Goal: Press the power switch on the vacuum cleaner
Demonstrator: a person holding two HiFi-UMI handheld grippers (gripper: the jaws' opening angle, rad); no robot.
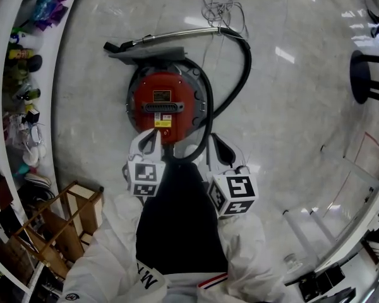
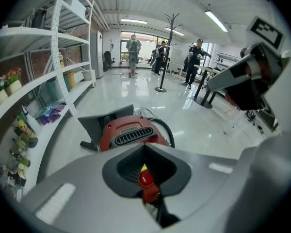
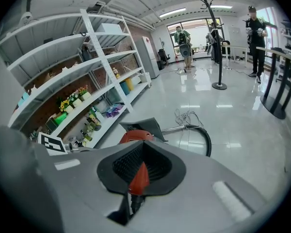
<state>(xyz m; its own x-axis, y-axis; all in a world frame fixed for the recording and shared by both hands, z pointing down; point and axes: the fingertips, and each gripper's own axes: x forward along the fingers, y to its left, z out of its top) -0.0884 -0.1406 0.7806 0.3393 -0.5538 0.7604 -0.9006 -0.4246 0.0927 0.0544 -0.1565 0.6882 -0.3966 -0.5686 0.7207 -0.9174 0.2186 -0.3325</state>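
The vacuum cleaner [image 1: 163,100] is sitting on the glossy floor [image 1: 290,118] at the centre of the head view. Its black hose [image 1: 243,62] is curling round the right side up to the metal wand [image 1: 177,36] lying across the upper middle, below a loose cord bundle [image 1: 220,8]. White shelving [image 1: 1,125] is running down the left edge. A wooden rack [image 1: 69,223] is standing at lower left and a black stool [image 1: 365,74] at the right edge.

The left tool [image 1: 155,137] is hanging over the cleaner's near rim by a yellow label [image 1: 163,123], jaws together on nothing; contact cannot be told. The right tool [image 1: 216,141], jaws likewise together and empty, is hovering just right of the hose, which is running between the two tools.

Only the left gripper view is showing red and yellow through the hollow behind its closed tips, plus a coat stand [image 2: 161,57] and people [image 2: 133,50] far down the room. The right gripper view is showing bottles [image 3: 92,123] on the shelves.
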